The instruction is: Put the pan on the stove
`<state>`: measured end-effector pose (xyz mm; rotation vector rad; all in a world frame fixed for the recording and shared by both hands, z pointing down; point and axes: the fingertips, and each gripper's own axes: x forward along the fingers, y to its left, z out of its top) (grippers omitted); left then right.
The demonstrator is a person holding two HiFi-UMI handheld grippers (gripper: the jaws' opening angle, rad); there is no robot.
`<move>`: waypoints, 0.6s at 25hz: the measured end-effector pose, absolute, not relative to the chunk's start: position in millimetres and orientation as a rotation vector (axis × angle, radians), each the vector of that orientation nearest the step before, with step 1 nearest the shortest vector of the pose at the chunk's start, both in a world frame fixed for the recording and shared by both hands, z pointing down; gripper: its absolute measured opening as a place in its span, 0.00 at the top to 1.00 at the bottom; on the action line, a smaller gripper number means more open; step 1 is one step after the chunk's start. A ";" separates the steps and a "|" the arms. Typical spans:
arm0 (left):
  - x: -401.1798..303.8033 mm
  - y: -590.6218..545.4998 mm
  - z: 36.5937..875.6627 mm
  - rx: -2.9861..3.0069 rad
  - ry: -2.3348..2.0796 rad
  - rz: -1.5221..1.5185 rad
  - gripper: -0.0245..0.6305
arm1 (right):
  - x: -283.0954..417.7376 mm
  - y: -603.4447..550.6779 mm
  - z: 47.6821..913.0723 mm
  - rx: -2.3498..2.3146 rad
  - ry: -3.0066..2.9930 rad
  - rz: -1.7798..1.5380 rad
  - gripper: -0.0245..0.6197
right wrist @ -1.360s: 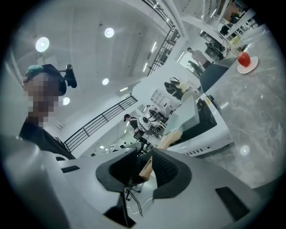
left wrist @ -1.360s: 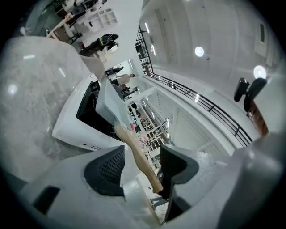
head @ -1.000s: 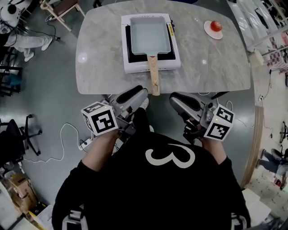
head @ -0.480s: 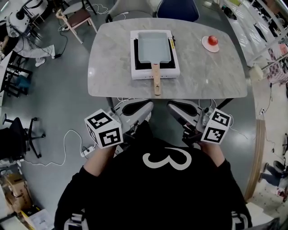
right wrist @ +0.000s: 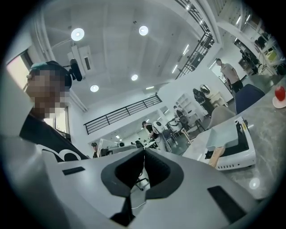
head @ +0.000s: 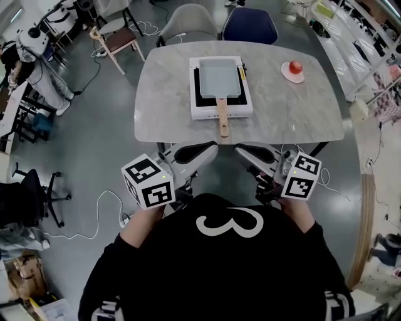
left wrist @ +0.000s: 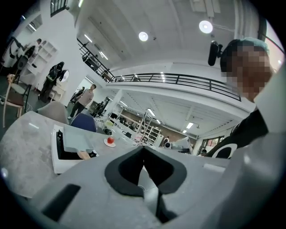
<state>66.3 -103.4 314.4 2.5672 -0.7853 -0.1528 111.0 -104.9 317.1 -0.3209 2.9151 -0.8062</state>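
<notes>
Pan (head: 218, 78) sits square on the white stove (head: 203, 111), mid-table (head: 163, 94) toward the far edge. Its wooden handle (head: 223, 119) sticks out past the stove toward the table's near edge. There's a red fruit (head: 296, 66) on a little plate (head: 288, 75) by the far right corner. Left gripper (head: 210, 149) and right gripper (head: 241, 152) hang just off the near edge, jaws closed up and empty.

The stove (head: 202, 113) sits in the middle of the table (head: 163, 94), and the pan (head: 219, 78) lies on it. The pan's handle (head: 223, 119) reaches past the stove's near edge, toward the person. To the right, near the far edge, a plate (head: 287, 76) carries a fruit (head: 296, 66). Two chairs (head: 188, 19) stand behind the table. The left claw (head: 210, 149) and the right claw (head: 241, 152) hang side by side before the table's near edge.
</notes>
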 end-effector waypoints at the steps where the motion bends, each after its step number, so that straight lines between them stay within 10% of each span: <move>1: 65.1 -102.4 311.4 2.571 -0.778 -0.160 0.94 | 109.4 -104.0 315.6 -0.330 2.918 -0.800 0.94; 15: 49.6 -59.6 281.6 2.658 -0.629 -0.160 0.94 | 83.1 -54.8 285.6 -0.476 2.910 -0.650 0.94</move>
